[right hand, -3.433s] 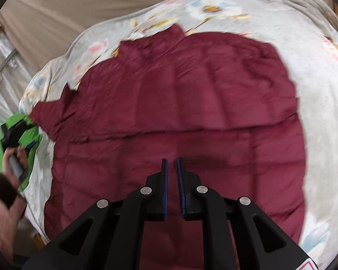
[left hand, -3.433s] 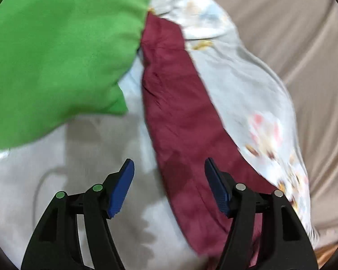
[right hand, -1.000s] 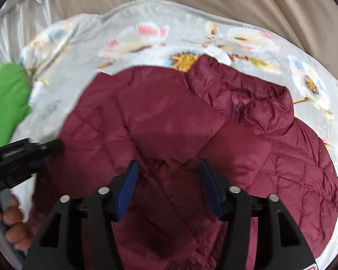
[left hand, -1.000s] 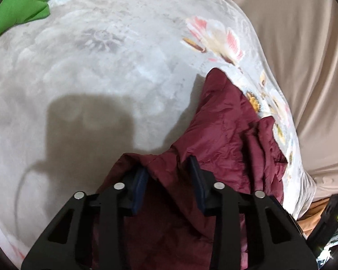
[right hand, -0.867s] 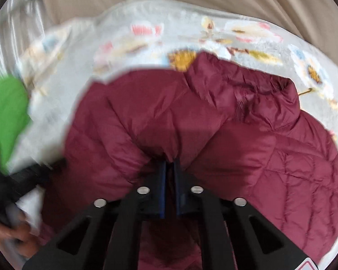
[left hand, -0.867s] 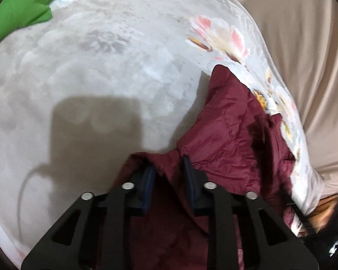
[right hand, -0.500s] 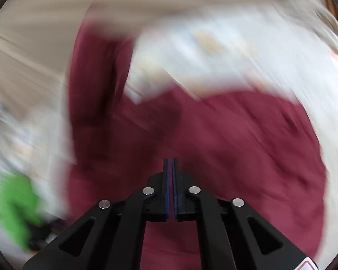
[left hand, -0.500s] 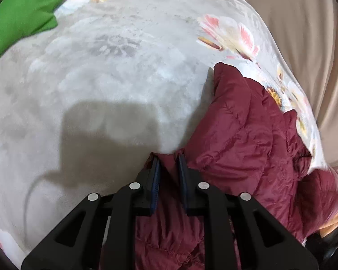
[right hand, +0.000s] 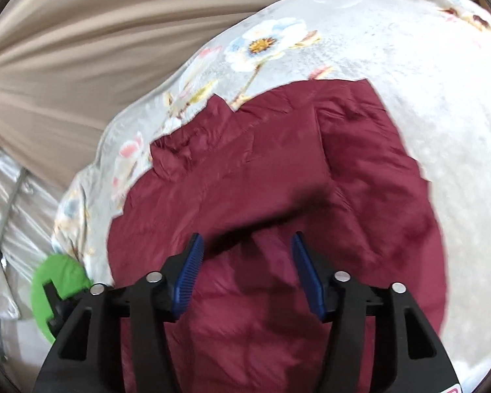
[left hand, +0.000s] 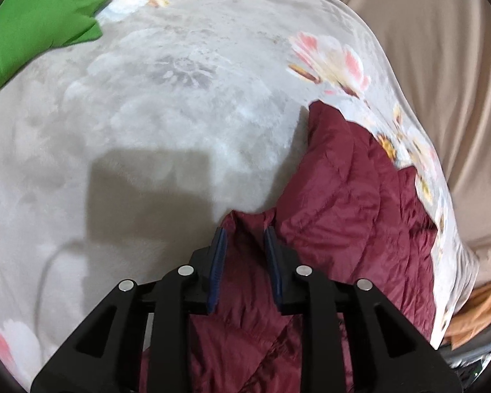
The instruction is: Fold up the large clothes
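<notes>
Now the right gripper [right hand: 244, 268] is seen with its jaws spread wide above the maroon puffer jacket [right hand: 278, 196]; they have just been opening, and nothing is pinched between them, whereas half a second earlier they were pressed together on the fabric. A fold of the jacket is thus judged to have been carried across and let go. The left gripper [left hand: 244, 262] has its jaws opened slightly, yet a ridge of the jacket's edge [left hand: 245, 226] is caught between the blue pads. The jacket is laid on the floral blanket [left hand: 180, 98], partly doubled over, with its collar toward the beige curtain [right hand: 81, 32]. Further folding is judged to remain.
</notes>
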### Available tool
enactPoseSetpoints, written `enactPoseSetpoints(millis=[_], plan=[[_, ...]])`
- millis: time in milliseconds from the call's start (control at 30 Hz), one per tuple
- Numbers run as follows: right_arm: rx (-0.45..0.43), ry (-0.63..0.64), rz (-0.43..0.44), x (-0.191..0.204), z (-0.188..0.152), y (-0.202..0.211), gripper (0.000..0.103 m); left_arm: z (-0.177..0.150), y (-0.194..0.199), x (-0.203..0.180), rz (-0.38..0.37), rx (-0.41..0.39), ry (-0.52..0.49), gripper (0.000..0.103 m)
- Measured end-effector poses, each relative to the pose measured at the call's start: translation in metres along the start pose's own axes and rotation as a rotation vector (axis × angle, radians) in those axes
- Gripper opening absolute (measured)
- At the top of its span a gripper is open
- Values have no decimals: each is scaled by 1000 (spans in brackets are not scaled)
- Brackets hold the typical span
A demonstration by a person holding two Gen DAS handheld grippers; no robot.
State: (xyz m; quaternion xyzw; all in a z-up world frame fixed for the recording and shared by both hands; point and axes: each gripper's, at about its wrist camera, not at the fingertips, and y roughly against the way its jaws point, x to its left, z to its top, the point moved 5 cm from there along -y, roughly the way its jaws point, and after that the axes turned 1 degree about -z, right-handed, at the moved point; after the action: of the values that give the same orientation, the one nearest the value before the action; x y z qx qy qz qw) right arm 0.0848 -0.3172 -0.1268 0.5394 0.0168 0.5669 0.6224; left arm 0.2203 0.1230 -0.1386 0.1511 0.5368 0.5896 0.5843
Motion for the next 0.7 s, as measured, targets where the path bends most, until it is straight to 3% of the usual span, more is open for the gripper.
enactPoseSetpoints(millis=[267, 300, 333, 367, 400, 467, 533, 567, 633, 667, 700], plan=[[10, -149, -28, -23, 31, -34, 57, -7, -7, -16, -49, 31, 11, 43], [15, -150, -29, -20, 34, -38, 35, -6, -9, -18, -51, 34, 15, 41], [26, -121, -18, -7, 39, -40, 16, -3, -11, -19, -47, 34, 18, 32], [5, -85, -2, 6, 44, -33, 5, 1, -11, -20, -45, 25, 13, 20], [-76, -16, 62, 31, 51, -12, 5, 4, -10, -20, -34, 18, 5, 1], [-167, 60, 167, 60, 56, 23, 3, 12, -5, -17, -21, -8, -11, 1], [-223, 116, 169, 65, 56, 40, 1, 15, -6, -14, 6, -10, -34, 1], [-206, 119, 99, 53, 53, 30, 1, 13, -12, -12, 16, 9, -43, 1], [-42, 51, -93, 1, 41, -26, 1, 7, -25, -8, 52, 45, -62, 1], [47, 10, -143, -21, 32, -50, 1, 3, -31, -7, 52, 44, -75, 2], [85, -27, -127, -33, 25, -63, 0, 2, -30, -7, 48, 27, -87, 3]])
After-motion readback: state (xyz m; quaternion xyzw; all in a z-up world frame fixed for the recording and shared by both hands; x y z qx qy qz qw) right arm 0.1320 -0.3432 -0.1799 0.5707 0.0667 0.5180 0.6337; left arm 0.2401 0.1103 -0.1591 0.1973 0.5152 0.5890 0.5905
